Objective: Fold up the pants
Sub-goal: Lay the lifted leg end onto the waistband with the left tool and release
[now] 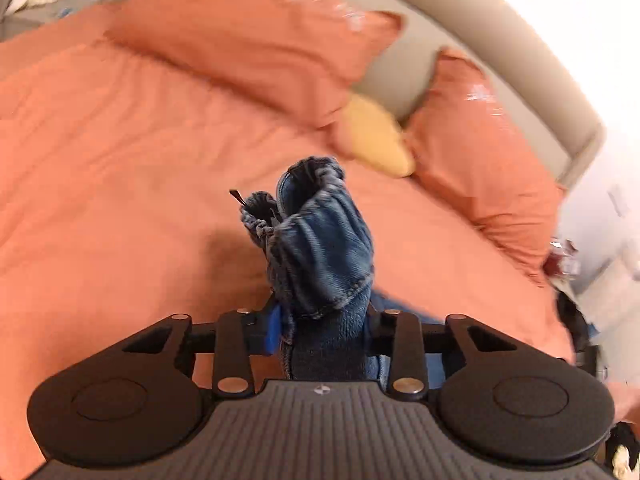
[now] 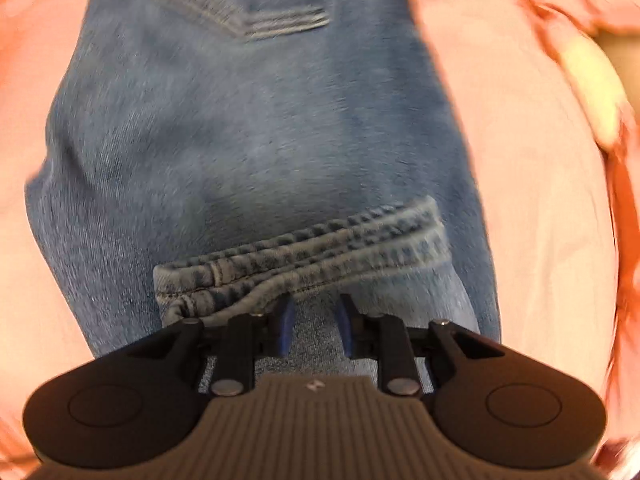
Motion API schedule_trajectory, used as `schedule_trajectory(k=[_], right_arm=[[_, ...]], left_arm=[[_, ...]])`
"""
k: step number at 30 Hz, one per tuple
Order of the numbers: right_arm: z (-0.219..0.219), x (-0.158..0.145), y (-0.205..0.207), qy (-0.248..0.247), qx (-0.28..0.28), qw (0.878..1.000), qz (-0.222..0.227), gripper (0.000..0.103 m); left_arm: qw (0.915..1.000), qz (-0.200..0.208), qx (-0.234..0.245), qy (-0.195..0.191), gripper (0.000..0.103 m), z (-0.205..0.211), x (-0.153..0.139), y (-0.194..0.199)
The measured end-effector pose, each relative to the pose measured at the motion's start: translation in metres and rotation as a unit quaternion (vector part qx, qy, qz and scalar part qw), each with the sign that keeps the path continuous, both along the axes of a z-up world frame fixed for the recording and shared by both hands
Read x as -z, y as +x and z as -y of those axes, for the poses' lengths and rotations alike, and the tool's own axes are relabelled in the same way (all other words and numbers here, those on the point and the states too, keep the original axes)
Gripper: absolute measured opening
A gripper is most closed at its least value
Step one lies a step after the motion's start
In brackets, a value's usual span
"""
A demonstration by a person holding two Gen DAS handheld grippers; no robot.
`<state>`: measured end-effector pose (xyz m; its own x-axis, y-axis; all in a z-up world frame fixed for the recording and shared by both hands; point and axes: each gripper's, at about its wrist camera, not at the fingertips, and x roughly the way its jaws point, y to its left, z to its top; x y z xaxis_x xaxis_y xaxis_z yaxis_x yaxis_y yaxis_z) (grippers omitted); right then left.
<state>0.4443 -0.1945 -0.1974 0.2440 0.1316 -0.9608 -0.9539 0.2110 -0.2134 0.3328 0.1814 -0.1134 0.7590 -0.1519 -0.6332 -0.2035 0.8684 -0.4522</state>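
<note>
The left gripper is clamped on a bunched wad of jeans, which stands up in the centre of the left wrist view, lifted above the orange bedspread. Pillows and a yellow cushion lie in the upper half of that frame.

In the right wrist view, the jeans lie spread on the bedspread and fill the middle of the frame, with a back pocket's stitching at the top. A hem lies across the cloth at lower centre. The right gripper sits just below the hem, its blue pads apart with denim showing between them; they look released, though whether they pinch a layer cannot be told.

The step appears to be carrying the leg ends over the seat. To do it well, both grippers should travel level, keep the hem square to the side seams, and lower it flat before letting go, since bunched cloth will drop crooked.
</note>
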Motion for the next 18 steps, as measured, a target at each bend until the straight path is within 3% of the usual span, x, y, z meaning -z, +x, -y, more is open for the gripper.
schedule_trajectory(k=[4,11,14,18], right_arm=[[0.041,-0.035,-0.001,0.063,0.066,0.996,0.005,0.032],[0.129,-0.059,-0.024,0.112,0.159,0.981,0.015,0.033],[0.161,-0.059,-0.03,0.117,0.184,0.976,0.024,0.033],[0.195,-0.056,-0.04,0.147,0.236,0.96,0.024,0.033]], left_arm=[[0.9973,0.028,0.05,0.047,0.036,0.052,-0.047,0.008],[0.982,0.073,0.127,0.119,0.033,0.168,-0.109,0.023],[0.9712,0.078,0.157,0.161,0.032,0.225,-0.116,0.034],[0.951,0.075,0.204,0.22,0.031,0.309,-0.104,0.05]])
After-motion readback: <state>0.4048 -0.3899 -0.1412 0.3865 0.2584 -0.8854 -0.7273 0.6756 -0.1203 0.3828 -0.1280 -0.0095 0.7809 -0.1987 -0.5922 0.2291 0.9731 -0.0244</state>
